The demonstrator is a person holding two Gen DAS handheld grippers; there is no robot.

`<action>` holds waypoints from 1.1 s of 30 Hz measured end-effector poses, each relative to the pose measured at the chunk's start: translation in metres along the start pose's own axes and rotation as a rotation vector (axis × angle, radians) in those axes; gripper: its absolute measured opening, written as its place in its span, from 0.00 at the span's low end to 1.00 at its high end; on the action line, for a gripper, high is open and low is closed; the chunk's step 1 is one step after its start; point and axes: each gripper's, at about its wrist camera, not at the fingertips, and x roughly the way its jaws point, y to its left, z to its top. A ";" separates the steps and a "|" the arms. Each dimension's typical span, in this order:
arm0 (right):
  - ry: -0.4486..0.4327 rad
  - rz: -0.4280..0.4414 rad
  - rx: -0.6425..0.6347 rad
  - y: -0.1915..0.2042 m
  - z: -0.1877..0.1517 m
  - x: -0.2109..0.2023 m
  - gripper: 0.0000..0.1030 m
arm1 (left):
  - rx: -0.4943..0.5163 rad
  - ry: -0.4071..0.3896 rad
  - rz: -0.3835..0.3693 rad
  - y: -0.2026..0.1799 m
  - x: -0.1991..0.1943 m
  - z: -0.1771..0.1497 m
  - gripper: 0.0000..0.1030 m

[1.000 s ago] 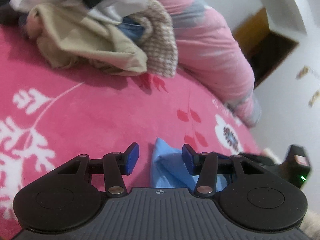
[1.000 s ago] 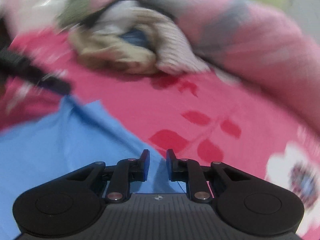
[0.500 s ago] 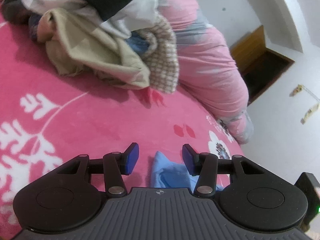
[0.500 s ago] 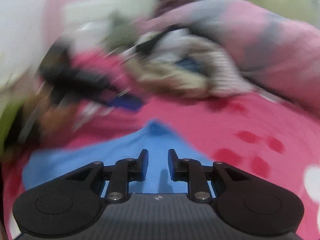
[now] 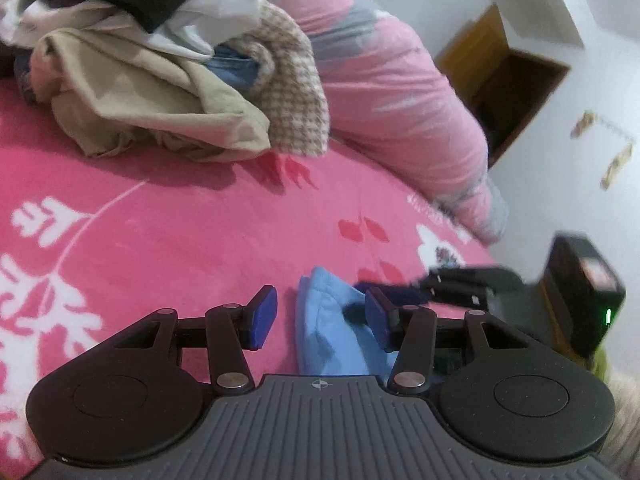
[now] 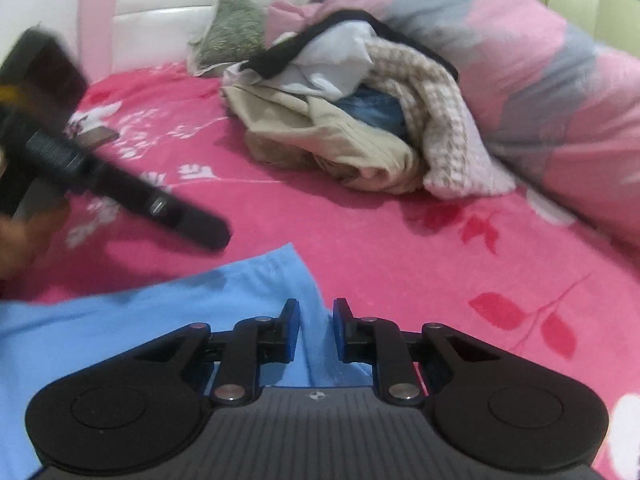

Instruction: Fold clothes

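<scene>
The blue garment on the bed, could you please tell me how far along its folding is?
Nothing looks finished: no folded stack shows in either view. In hand: the blue garment lies spread on the pink bedspread, its edge between the right gripper jaws, which stand slightly apart; the left gripper is open at a bunched corner. Left: the heap of clothes beyond looks unsorted.

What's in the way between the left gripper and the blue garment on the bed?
Nothing visible. The left gripper is open, and a bunched corner of the blue garment already sits between its fingers. The clothes pile lies farther back on the pink blanket, off that path.
</scene>
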 end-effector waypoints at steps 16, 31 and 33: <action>-0.092 -0.119 0.314 -0.076 -0.018 -0.106 0.35 | 0.142 -0.014 0.181 -0.017 0.009 -0.011 0.47; 0.119 -0.170 0.100 -0.049 -0.073 -0.078 0.08 | 0.141 0.001 0.226 -0.014 0.017 -0.013 0.47; 0.100 -0.171 0.236 -0.077 -0.074 -0.075 0.10 | 0.141 0.002 0.225 -0.013 0.017 -0.013 0.47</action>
